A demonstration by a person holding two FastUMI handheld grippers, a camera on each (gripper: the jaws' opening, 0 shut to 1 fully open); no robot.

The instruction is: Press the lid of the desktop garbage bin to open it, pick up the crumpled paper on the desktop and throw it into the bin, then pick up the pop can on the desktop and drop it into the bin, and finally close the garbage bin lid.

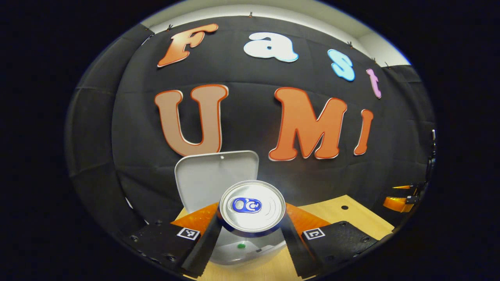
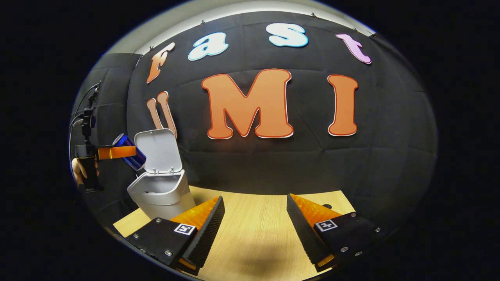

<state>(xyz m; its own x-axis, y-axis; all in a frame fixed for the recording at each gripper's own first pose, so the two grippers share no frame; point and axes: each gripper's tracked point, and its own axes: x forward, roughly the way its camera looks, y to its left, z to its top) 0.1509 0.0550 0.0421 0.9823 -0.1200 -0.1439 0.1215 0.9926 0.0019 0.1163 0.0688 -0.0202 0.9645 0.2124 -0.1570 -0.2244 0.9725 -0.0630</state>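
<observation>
Between the left jaws: we are holding the pop can [image 1: 252, 207], its pull-tab end pointing forward, with both fingers pressing its sides.
Left gripper [image 1: 250, 230]: clamped on the can; we are carrying it above the garbage bin [image 1: 250, 251], whose white body is showing just below the jaws.
Beyond the left jaws: the bin lid [image 1: 213, 175] is standing upright and open behind the can.
Right gripper [image 2: 256, 226]: its jaws are standing apart with nothing between them, over the bare wooden surface [image 2: 254, 218].
Far to the left of the right jaws: we are seeing the bin [image 2: 162, 191] with its lid [image 2: 158, 150] raised, and the left gripper [image 2: 111, 153] holding the can [image 2: 131, 156] tilted just above the opening.
Crumpled paper: we cannot tell where it is lying.
Step in hand, as we judge it: dropping the can into the bin.
Doing it well: we are advising centring the can over the opening, keeping it off the raised lid, then parting the jaws fully.
Left to do: closing the lid.
</observation>
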